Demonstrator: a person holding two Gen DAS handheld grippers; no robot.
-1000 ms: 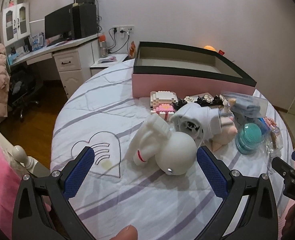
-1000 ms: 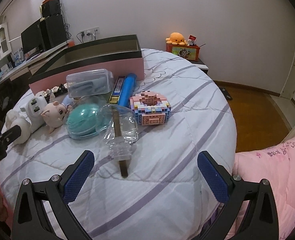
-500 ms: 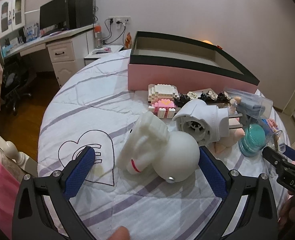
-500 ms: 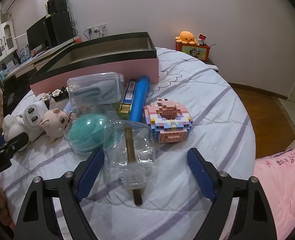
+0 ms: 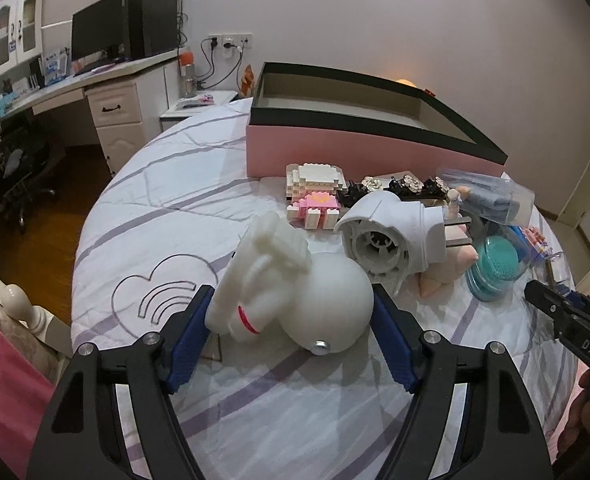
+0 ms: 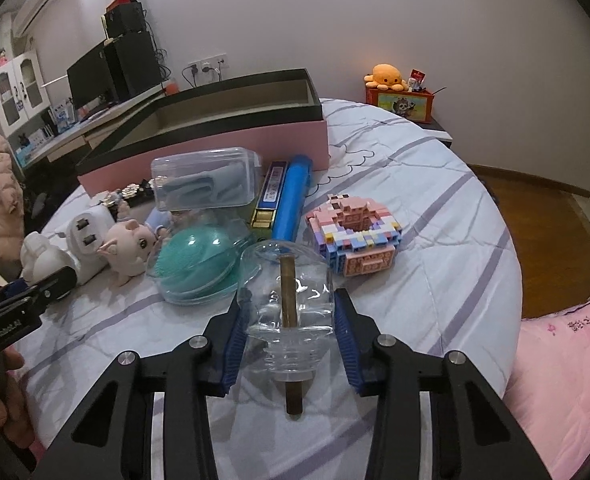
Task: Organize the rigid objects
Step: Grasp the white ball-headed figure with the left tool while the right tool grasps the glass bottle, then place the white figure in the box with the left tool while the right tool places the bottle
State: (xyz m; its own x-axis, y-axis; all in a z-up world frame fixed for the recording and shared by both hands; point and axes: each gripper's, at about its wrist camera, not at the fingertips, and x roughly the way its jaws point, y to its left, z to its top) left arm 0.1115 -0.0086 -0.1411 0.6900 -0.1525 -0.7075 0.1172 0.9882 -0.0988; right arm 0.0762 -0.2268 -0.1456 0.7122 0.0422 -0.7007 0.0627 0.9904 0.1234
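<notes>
A white toy figure (image 5: 335,300), a ball with a winged part and a red ring, lies on the striped bedspread. My left gripper (image 5: 292,292) has it between the closing jaws, and both blue pads touch its sides. A clear plastic bottle (image 6: 311,280) with a brown stick inside lies on its side. My right gripper (image 6: 287,300) is closing on it, pads against both of its walls. The pink box (image 5: 335,148) with a black rim stands open behind the pile, empty as far as I can see.
Between the two held things lie a white plug adapter (image 5: 391,236), a pig figure (image 6: 129,248), a teal brush (image 6: 195,268), a clear case (image 6: 203,184), a blue tube (image 6: 293,196) and a pastel brick model (image 6: 355,236). A white-pink brick model (image 5: 317,192) sits by the box.
Both grippers have come forward over their objects. Their jaws have narrowed from wide open until the pads meet the white toy and the clear bottle.
</notes>
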